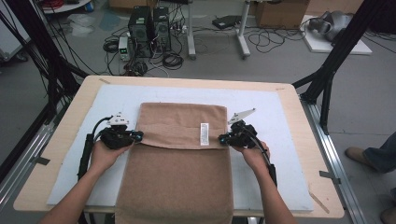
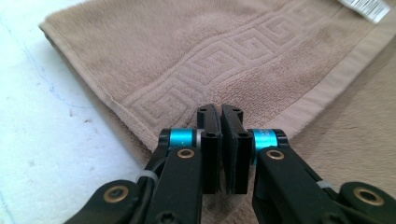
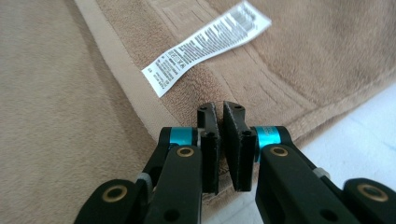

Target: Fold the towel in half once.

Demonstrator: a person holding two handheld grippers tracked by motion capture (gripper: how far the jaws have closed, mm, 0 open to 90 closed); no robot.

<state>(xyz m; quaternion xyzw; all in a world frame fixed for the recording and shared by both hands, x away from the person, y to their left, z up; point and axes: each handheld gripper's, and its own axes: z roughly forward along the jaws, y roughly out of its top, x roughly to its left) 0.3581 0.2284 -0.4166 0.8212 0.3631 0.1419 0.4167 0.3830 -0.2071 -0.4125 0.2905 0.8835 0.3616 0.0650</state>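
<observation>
A brown towel [image 1: 180, 154] lies lengthwise on the white mat [image 1: 271, 116], its far end folded back toward me into a flap with a white label [image 1: 204, 134]. My left gripper [image 1: 139, 136] sits at the flap's left corner, my right gripper [image 1: 222, 138] at its right corner. In the left gripper view the jaws [image 2: 220, 109] stand closed together, pinching the hemmed corner of the towel [image 2: 210, 56]. The right gripper view has the jaws [image 3: 220, 106] closed the same way on the other corner of the towel [image 3: 56, 93], just below the label [image 3: 205, 42].
The mat covers a wooden table [image 1: 70, 121]; the towel's near end hangs over the front edge. Bare mat [image 2: 46, 140] lies to either side of the towel. Beyond the table are computer towers [image 1: 148, 30], cables and black frame poles [image 1: 334, 60]. A person's shoe [image 1: 357, 153] is at the right.
</observation>
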